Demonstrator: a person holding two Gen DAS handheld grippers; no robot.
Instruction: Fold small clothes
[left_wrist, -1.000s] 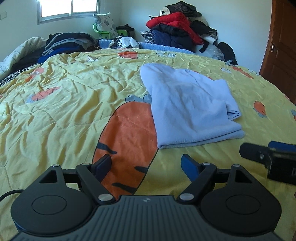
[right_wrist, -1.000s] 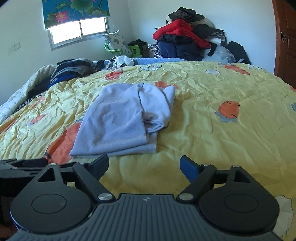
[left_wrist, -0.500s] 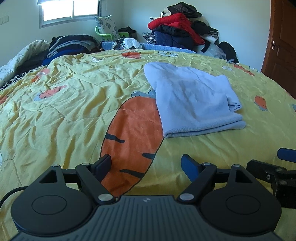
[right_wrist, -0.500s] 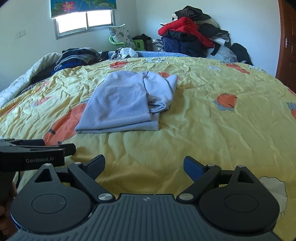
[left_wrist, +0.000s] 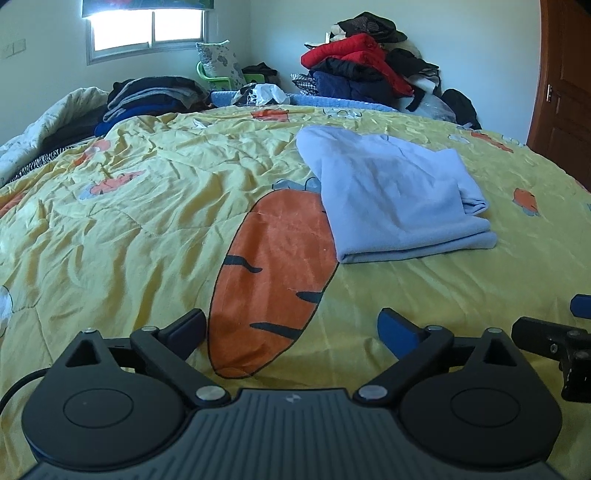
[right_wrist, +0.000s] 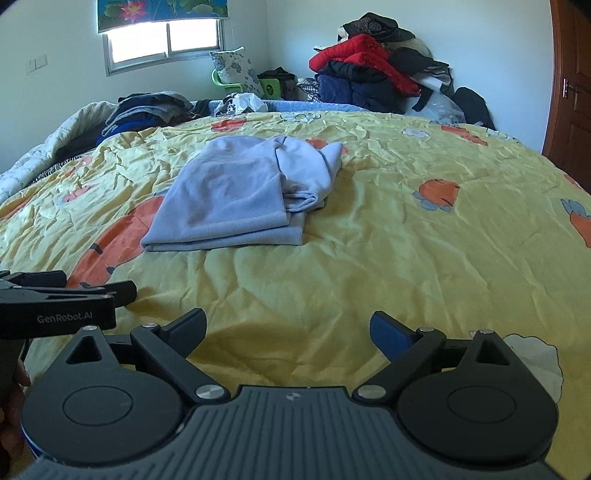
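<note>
Folded garment: a pale blue fleece garment (left_wrist: 399, 199) lies folded on the bed, right of centre in the left wrist view and left of centre in the right wrist view (right_wrist: 240, 195); a loose sleeve end is tucked along its right side.
Left gripper (left_wrist: 291, 325): low in its own frame, its fingers are opening and stand wide apart, only bedspread between them; well apart from the garment.
Right gripper (right_wrist: 288, 325): fingers spread wide, nothing between them, above bare bedspread at the bottom of its frame.
In the way: nothing lies between either gripper and the garment; each gripper shows at the other view's lower edge.
Surface: a wrinkled yellow bedspread (left_wrist: 147, 221) printed with a large orange carrot (left_wrist: 273, 273), whose top the garment's left edge overlaps.
Far clutter: a heap of red, navy and black clothes (left_wrist: 362, 70) at upper right; a stack of dark folded clothes (left_wrist: 147, 99) at upper left; a green chair with a patterned cushion (right_wrist: 236, 70) behind the bed.
Room: pale walls, a bright window (right_wrist: 166, 40) at upper left, a brown wooden door (right_wrist: 572, 92) at the right edge.
</note>
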